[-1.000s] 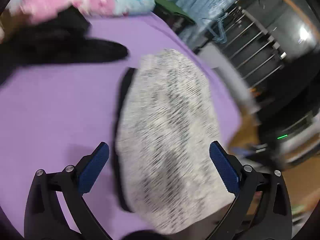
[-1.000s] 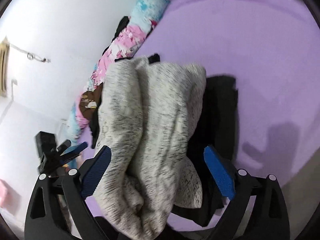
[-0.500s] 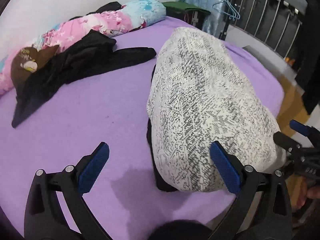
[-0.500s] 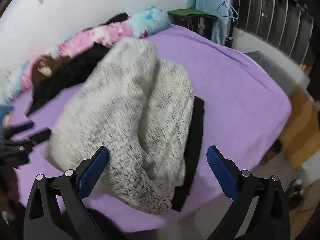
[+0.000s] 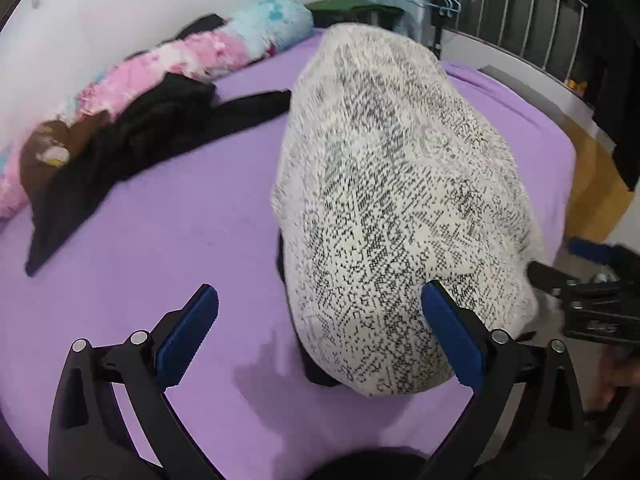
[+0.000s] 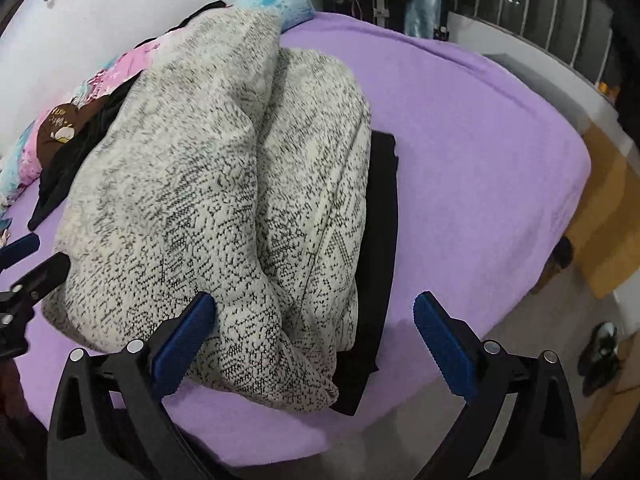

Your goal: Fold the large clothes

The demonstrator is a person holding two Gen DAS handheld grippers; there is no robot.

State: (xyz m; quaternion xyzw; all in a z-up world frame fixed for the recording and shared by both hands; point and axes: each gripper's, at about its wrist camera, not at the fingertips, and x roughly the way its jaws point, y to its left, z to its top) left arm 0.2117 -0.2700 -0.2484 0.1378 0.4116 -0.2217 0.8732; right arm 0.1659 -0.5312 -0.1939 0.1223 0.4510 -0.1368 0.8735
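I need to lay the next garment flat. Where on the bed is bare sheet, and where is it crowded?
Bare purple sheet lies right of the speckled sweater, out to the bed's edge. A second patch sits between the sweater and the black clothes. It is crowded along the wall, by the floral bolster.

Speckled knit sweater (image 5: 400, 216) heaped on purple bed (image 5: 192, 216), left gripper (image 5: 320, 332) jaws apart, empty
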